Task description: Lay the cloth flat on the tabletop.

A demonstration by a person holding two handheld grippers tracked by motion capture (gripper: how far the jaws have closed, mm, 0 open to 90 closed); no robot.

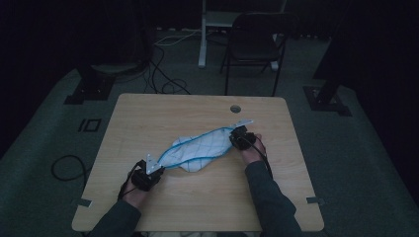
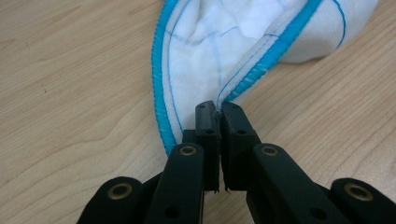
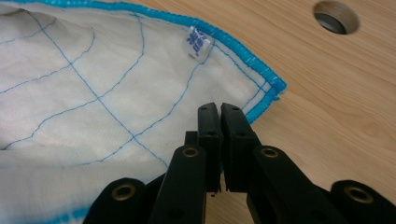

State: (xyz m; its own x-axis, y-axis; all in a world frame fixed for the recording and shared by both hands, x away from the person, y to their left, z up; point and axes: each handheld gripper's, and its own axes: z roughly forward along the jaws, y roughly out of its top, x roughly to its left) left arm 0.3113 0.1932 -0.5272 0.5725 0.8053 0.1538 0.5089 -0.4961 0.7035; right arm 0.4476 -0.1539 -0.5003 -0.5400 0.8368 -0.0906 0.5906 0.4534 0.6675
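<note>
A white cloth (image 1: 197,150) with a blue hem and thin blue grid stitching lies across the middle of the wooden table (image 1: 148,118). It is pulled out between the two grippers. My left gripper (image 1: 158,163) holds its near-left end. In the left gripper view the gripper (image 2: 217,108) is shut on the blue hem of the cloth (image 2: 219,42). My right gripper (image 1: 231,135) is at the far-right end. In the right gripper view the gripper (image 3: 219,109) is shut on the cloth (image 3: 84,93) just short of its corner, below a small sewn label (image 3: 198,43).
A round cable hole (image 1: 235,108) sits in the table behind the cloth, also seen as the cable hole (image 3: 336,16) past the cloth's corner. A black folding chair (image 1: 254,44) and floor cables (image 1: 163,79) lie beyond the far edge. The room is dim.
</note>
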